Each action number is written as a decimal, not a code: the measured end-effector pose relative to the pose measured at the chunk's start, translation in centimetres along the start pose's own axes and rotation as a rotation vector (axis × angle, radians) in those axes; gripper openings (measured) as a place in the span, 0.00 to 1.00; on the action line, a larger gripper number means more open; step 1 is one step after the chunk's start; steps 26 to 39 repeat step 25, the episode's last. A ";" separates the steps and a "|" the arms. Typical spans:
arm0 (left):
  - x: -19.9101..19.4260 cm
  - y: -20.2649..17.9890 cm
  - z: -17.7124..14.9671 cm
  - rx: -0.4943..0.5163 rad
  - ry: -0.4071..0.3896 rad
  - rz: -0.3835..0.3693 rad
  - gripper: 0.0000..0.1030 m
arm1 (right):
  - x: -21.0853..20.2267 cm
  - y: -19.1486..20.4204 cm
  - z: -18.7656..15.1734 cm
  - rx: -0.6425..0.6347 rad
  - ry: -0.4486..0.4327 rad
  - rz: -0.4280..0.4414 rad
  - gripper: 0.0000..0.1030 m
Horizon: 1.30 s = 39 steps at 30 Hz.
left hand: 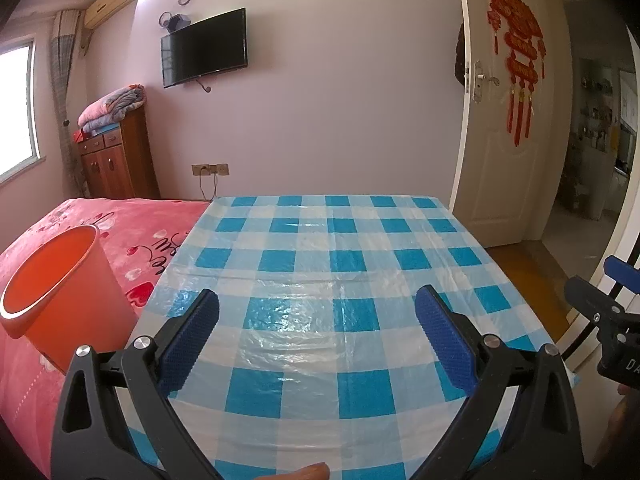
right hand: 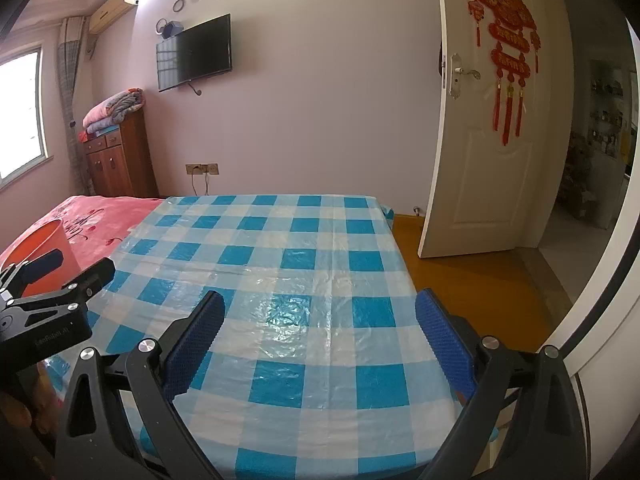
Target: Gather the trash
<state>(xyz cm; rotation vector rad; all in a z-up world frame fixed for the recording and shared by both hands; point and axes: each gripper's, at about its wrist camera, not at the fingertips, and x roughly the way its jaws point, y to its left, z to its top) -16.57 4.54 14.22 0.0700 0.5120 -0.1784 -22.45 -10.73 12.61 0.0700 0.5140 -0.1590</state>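
Note:
An orange plastic bin (left hand: 60, 292) stands on the pink bed to the left of the table; in the right wrist view only its rim (right hand: 44, 240) shows behind the left gripper. My left gripper (left hand: 316, 300) is open and empty above the blue-and-white checked tablecloth (left hand: 320, 248). My right gripper (right hand: 320, 300) is open and empty above the same cloth (right hand: 280, 256), near the table's right side. No trash shows on the table in either view.
A pink floral bed (left hand: 132, 232) lies left of the table. A wooden cabinet (left hand: 116, 160) with folded blankets stands at the back left. A white door (right hand: 480, 140) stands open at the right over an orange floor (right hand: 460, 280). A TV (left hand: 204, 48) hangs on the wall.

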 end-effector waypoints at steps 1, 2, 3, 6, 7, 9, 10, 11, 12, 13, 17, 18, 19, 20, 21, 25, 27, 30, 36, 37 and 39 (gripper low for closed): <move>0.0 0.0 0.0 0.000 0.000 0.001 0.96 | 0.0 0.0 0.0 0.001 0.001 0.001 0.92; 0.0 0.0 0.0 0.000 0.001 0.001 0.96 | 0.0 0.0 0.0 0.001 0.001 0.000 0.92; 0.0 0.0 0.0 0.000 0.002 0.000 0.96 | 0.0 0.0 0.0 0.002 0.004 0.001 0.92; 0.4 0.1 0.0 0.003 0.011 0.003 0.96 | 0.1 0.1 -0.1 0.003 0.007 0.003 0.92; 0.6 0.1 0.0 0.002 0.016 0.004 0.96 | 0.2 0.1 -0.1 0.007 0.013 0.007 0.92; 1.1 0.4 -0.1 -0.009 0.027 -0.001 0.96 | 0.7 0.3 -0.2 0.010 0.025 0.015 0.92; 1.4 0.4 -0.2 -0.011 0.032 -0.003 0.96 | 0.9 0.4 -0.2 0.009 0.031 0.016 0.92; 1.7 0.5 -0.2 -0.014 0.039 -0.006 0.96 | 1.2 0.3 -0.2 0.010 0.035 0.017 0.92; 2.2 0.6 -0.3 -0.015 0.047 -0.011 0.96 | 1.5 0.4 -0.3 0.012 0.043 0.021 0.92; 2.5 0.6 -0.4 -0.013 0.052 -0.013 0.96 | 2.0 0.4 -0.4 0.015 0.049 0.024 0.92; 5.2 0.6 -1.1 -0.011 0.119 -0.007 0.96 | 4.8 0.4 -0.7 0.031 0.103 0.037 0.92; 6.3 0.6 -1.3 -0.016 0.146 -0.003 0.96 | 5.8 0.2 -0.7 0.035 0.118 0.039 0.92; 7.4 0.7 -1.6 -0.020 0.173 0.007 0.96 | 6.7 0.2 -0.8 0.037 0.134 0.040 0.92; 8.2 0.7 -1.8 -0.024 0.190 0.015 0.96 | 8.0 0.3 -1.0 0.041 0.158 0.041 0.92; 9.5 0.8 -2.1 -0.031 0.218 0.025 0.96 | 9.0 0.2 -1.1 0.045 0.176 0.042 0.92; 14.1 0.6 -3.3 -0.054 0.337 0.029 0.96 | 14.1 0.5 -1.6 0.056 0.266 0.042 0.92; 14.1 0.6 -3.3 -0.054 0.337 0.029 0.96 | 14.1 0.5 -1.6 0.056 0.266 0.042 0.92; 14.1 0.6 -3.3 -0.054 0.337 0.029 0.96 | 14.1 0.5 -1.6 0.056 0.266 0.042 0.92; 14.1 0.6 -3.3 -0.054 0.337 0.029 0.96 | 14.1 0.5 -1.6 0.056 0.266 0.042 0.92; 14.1 0.6 -3.3 -0.054 0.337 0.029 0.96 | 14.1 0.5 -1.6 0.056 0.266 0.042 0.92; 14.1 0.6 -3.3 -0.054 0.337 0.029 0.96 | 14.1 0.5 -1.6 0.056 0.266 0.042 0.92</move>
